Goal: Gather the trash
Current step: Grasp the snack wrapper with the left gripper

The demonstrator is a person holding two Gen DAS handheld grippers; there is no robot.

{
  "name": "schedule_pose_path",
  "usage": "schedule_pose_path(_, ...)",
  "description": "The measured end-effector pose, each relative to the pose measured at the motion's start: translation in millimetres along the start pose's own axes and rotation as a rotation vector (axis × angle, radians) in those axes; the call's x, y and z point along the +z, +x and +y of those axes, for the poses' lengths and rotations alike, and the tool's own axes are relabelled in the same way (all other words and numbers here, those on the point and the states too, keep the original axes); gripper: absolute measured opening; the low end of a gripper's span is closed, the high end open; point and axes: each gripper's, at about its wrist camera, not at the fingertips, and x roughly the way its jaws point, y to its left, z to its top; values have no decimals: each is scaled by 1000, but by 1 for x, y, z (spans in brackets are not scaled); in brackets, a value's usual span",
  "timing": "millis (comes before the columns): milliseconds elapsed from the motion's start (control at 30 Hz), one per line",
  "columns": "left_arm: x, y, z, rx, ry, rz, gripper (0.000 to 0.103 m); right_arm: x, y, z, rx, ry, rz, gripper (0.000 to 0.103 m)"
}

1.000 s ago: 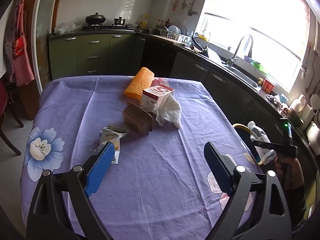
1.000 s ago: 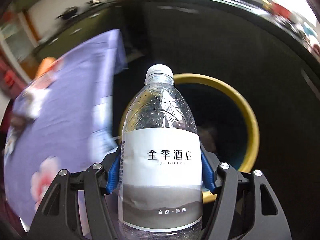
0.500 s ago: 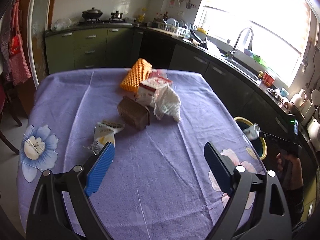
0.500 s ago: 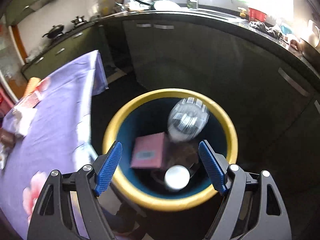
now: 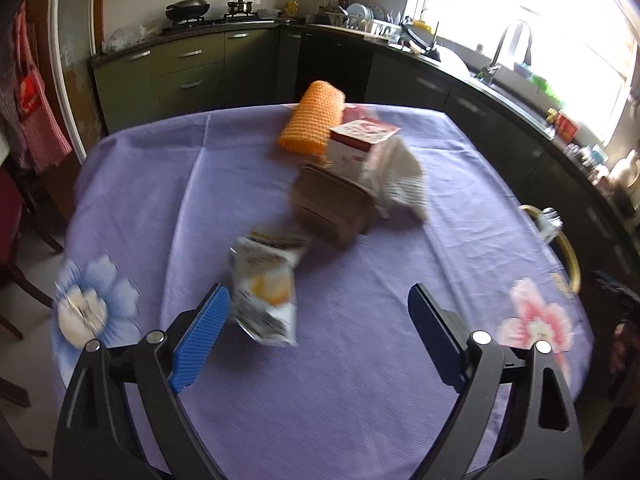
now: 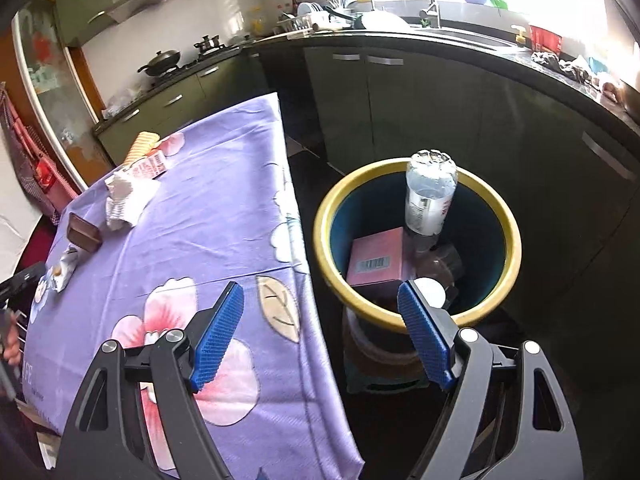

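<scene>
A yellow-rimmed bin (image 6: 508,216) stands on the floor beside the table; its rim also shows in the left wrist view (image 5: 568,256). A clear water bottle (image 6: 430,196) rests upside down in it, with a pink box (image 6: 376,262) and a white lid (image 6: 430,292). My right gripper (image 6: 320,334) is open and empty above the bin's near rim. My left gripper (image 5: 318,334) is open over the purple tablecloth (image 5: 360,380), its left finger beside a crumpled snack wrapper (image 5: 264,290). A brown box (image 5: 328,208), a white carton (image 5: 362,142), a white cloth (image 5: 400,178) and an orange sponge roll (image 5: 314,118) lie beyond.
Dark green kitchen cabinets (image 6: 460,120) and a counter with a sink run behind the bin. A stove with pots (image 5: 208,10) is at the back. A red chair (image 5: 16,216) stands left of the table.
My right gripper opened and dropped the water bottle into the bin, then pulled back. My left gripper moved forward over the table toward the snack wrapper.
</scene>
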Motion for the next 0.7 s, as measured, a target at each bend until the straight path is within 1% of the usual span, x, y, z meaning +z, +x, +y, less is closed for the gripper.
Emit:
schedule_pose_path(133,11,27,15,12,8,61,86,1,-1,5,19,-6,-3,79)
schedule_pose_path(267,12,45,23,19,16,109,85,4,1,12,36,-18,1,79)
schedule_pose_path(333,12,50,25,21,20,122,80,6,3,14,42,-24,3,79)
schedule_pose_path(400,12,53,28,30,19,135,72,6,4,17,50,-27,7,79)
schedule_pose_path(467,11,56,30,28,14,148,66,5,5,19,53,-33,8,79)
schedule_pose_path(533,11,57,30,31,15,156,63,5,5,20,57,-35,10,79)
schedule_pose_path(667,10,57,30,52,21,157,43,4,4,21,61,-36,6,79)
schedule_pose_path(700,10,57,31,50,18,159,41,4,4,21,62,-36,6,79)
